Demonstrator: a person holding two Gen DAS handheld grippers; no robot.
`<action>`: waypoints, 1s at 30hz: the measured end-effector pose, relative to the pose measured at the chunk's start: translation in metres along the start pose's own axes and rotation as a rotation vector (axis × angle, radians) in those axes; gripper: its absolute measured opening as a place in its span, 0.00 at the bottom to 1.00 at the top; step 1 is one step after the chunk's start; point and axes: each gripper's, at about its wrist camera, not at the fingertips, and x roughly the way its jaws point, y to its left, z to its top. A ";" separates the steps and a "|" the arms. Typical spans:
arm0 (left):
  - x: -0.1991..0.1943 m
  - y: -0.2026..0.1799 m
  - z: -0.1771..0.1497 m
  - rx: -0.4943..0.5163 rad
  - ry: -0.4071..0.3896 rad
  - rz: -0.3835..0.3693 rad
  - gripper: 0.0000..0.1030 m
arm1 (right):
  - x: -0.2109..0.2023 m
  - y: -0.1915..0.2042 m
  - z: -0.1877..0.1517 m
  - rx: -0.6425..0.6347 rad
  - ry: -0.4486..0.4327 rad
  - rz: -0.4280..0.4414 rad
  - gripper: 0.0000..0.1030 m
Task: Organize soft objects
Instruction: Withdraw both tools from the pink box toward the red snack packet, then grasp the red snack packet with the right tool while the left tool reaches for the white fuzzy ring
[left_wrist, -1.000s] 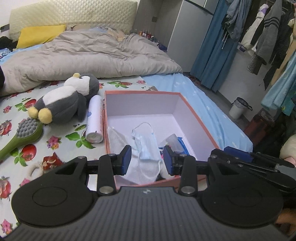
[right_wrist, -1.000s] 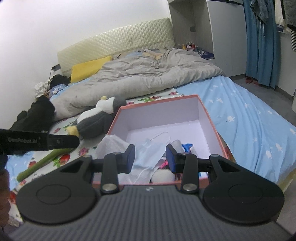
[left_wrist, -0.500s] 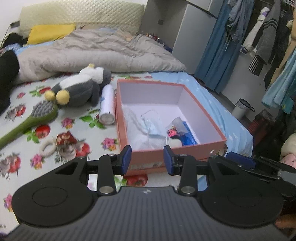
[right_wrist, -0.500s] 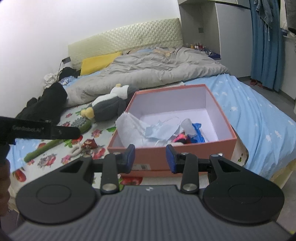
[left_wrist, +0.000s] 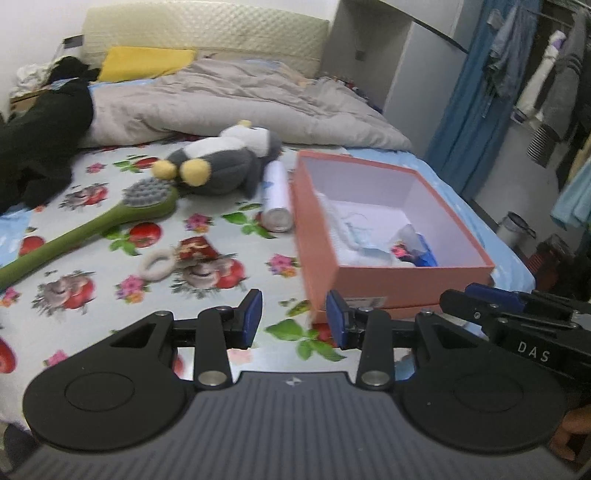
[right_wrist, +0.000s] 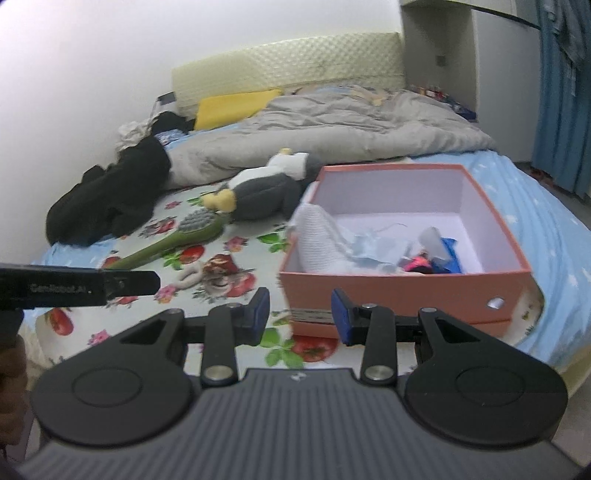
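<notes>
A pink box (left_wrist: 388, 275) (right_wrist: 406, 288) sits on the bed at the right. It holds a white cloth (right_wrist: 317, 236), a light blue face mask (right_wrist: 376, 245) and small colourful items. A grey and white plush penguin (left_wrist: 218, 166) (right_wrist: 266, 188) lies left of the box. A white fabric ring (left_wrist: 157, 263) (right_wrist: 190, 275) lies on the floral sheet. My left gripper (left_wrist: 294, 320) is open and empty, in front of the box's near left corner. My right gripper (right_wrist: 301, 316) is open and empty, in front of the box's near wall.
A green long-handled brush (left_wrist: 99, 225) (right_wrist: 173, 240) and a white tube (left_wrist: 276, 195) lie on the sheet. A grey quilt (left_wrist: 229, 103) and black clothing (left_wrist: 40, 144) lie farther back. The bed's edge drops off at the right, with a bin (left_wrist: 515, 229) on the floor.
Both grippers have drawn back from over the box, which now lies farther ahead. The left view has swung left, showing more of the sheet. Both stay open and empty.
</notes>
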 end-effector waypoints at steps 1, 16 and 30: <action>-0.004 0.007 -0.001 -0.015 -0.004 0.010 0.43 | 0.001 0.006 0.000 -0.012 0.000 0.007 0.38; -0.049 0.080 -0.033 -0.134 -0.035 0.135 0.48 | 0.014 0.086 -0.010 -0.110 0.035 0.167 0.38; 0.005 0.133 -0.025 -0.170 0.034 0.177 0.61 | 0.062 0.116 -0.030 -0.146 0.082 0.172 0.52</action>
